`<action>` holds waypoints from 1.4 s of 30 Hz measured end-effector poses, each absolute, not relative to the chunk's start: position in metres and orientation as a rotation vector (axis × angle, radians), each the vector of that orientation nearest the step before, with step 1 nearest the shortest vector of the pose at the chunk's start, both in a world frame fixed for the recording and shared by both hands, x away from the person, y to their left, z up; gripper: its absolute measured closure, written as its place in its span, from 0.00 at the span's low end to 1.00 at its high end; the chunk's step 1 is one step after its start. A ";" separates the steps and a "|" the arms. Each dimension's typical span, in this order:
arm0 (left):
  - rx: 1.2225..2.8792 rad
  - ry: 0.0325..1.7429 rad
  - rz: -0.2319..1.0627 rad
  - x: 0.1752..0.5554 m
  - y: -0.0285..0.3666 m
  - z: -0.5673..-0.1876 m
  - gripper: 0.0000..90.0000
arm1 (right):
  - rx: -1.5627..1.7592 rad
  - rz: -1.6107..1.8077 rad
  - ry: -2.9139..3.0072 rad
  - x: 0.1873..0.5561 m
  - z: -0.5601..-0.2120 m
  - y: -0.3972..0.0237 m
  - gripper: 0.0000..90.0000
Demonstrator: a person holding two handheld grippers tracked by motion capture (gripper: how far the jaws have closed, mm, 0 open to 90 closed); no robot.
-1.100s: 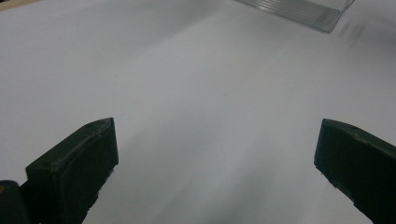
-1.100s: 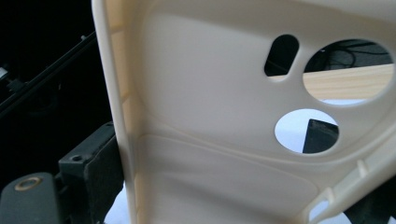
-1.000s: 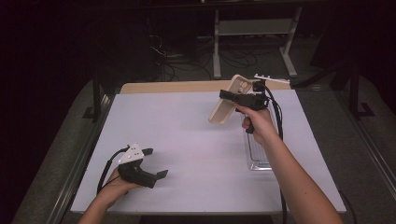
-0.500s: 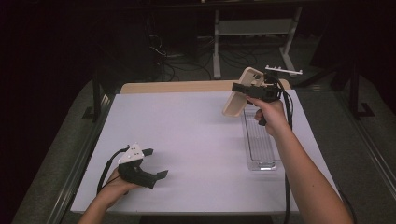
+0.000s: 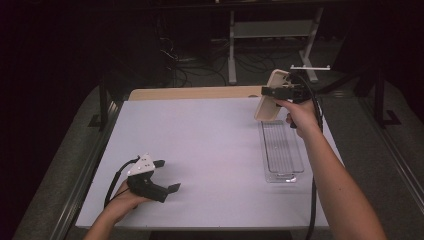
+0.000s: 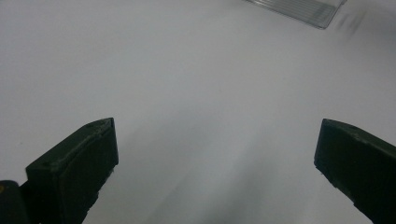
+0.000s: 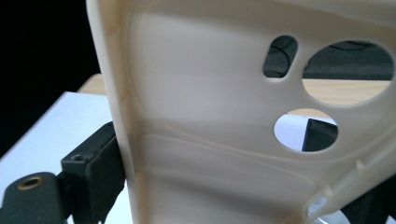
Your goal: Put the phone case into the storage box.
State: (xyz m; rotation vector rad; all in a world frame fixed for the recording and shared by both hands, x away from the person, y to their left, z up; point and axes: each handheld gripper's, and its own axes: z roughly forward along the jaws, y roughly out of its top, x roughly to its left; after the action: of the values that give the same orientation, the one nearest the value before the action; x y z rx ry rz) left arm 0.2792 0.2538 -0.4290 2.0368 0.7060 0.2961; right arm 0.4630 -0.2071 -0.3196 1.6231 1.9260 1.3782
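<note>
Pinched between the black jaws of the right gripper (image 5: 272, 92) is a cream phone case (image 5: 270, 96), held up in the air over the far right part of the table (image 5: 210, 145). From the right gripper view, the case (image 7: 210, 140) stands close before the camera with its hollow inner side showing, one jaw pressed against its left edge and the other seen through a round cut-out near its upper right. Three openings pierce the case there: a slot, a large oval and a smaller round hole. Just below and nearer the person, a clear plastic tray (image 5: 282, 150) lies on the white table top, its long side running away from the person; the case hangs above the tray's far end without touching it.

Spread wide, the jaws of the left gripper (image 5: 167, 176) hold nothing; that gripper rests on the table at the near left, well apart from the tray. Its own view shows bare white surface between the jaws and a corner of the tray (image 6: 299, 8) far off.
</note>
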 end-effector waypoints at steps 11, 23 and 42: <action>2.041 0.705 0.286 0.278 0.251 -0.430 0.00 | 1.675 1.174 1.944 0.479 -0.328 -0.218 0.11; 2.069 0.686 0.293 0.278 0.252 -0.430 0.00 | 1.707 0.971 2.012 0.500 -0.348 -0.204 0.11; 2.064 0.686 0.276 0.277 0.249 -0.431 0.00 | 1.707 0.769 2.022 0.518 -0.373 -0.190 0.10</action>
State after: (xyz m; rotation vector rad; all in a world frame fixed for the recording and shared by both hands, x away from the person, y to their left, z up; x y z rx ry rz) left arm 0.2774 0.2489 -0.4312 2.0641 0.6858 0.2760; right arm 0.5182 -0.1899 -0.3725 1.7072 2.0218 0.7689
